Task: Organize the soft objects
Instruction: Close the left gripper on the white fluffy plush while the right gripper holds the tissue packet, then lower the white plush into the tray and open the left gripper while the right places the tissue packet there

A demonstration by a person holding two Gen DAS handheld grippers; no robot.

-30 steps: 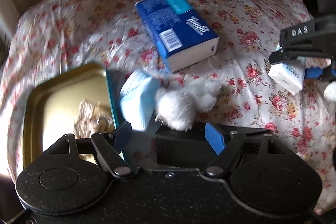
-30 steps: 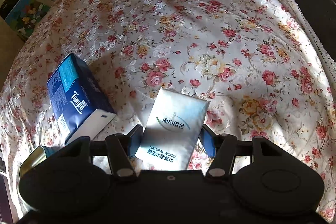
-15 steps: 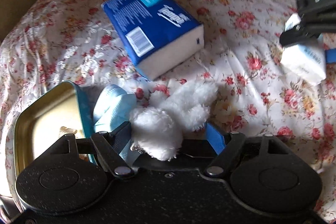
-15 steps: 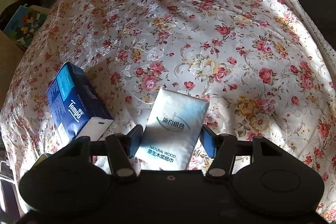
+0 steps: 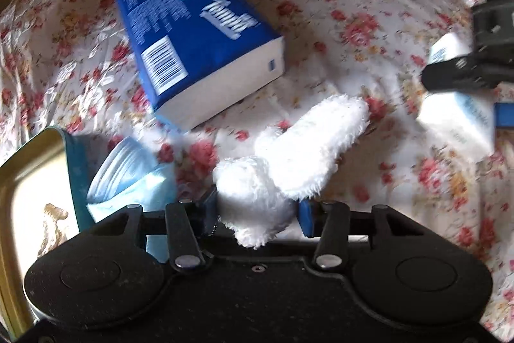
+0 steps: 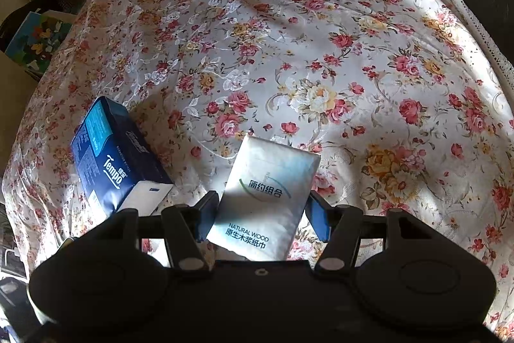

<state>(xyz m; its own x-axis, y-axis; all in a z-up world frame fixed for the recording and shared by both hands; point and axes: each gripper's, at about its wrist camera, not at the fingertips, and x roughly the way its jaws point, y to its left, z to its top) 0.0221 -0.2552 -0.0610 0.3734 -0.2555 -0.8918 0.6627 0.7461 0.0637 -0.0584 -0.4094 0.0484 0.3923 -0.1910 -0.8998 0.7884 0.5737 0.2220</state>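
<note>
A fluffy white plush toy (image 5: 308, 143) lies on the floral bedspread (image 6: 321, 53), and its near end sits between the blue pads of my left gripper (image 5: 257, 209), which is shut on it. My right gripper (image 6: 263, 216) is shut on a white tissue pack (image 6: 270, 192) printed "NATURAL WOOD", held just above the bedspread. That pack (image 5: 456, 121) also shows at the right edge of the left wrist view. A blue Tempo tissue pack (image 5: 199, 34) lies on the bed beyond the plush toy, and appears left of the right gripper as the same blue pack (image 6: 112, 156).
An open gold-lined tin with a teal rim (image 5: 32, 192) sits at the lower left of the left wrist view. A light blue soft packet (image 5: 128, 169) leans against it. A colourful box (image 6: 35, 40) stands off the bed's left side. The bed's far right edge drops into dark floor.
My left gripper came down over the plush toy and its jaws closed on the toy's near end. The right gripper kept its hold on the white tissue pack and barely moved.
</note>
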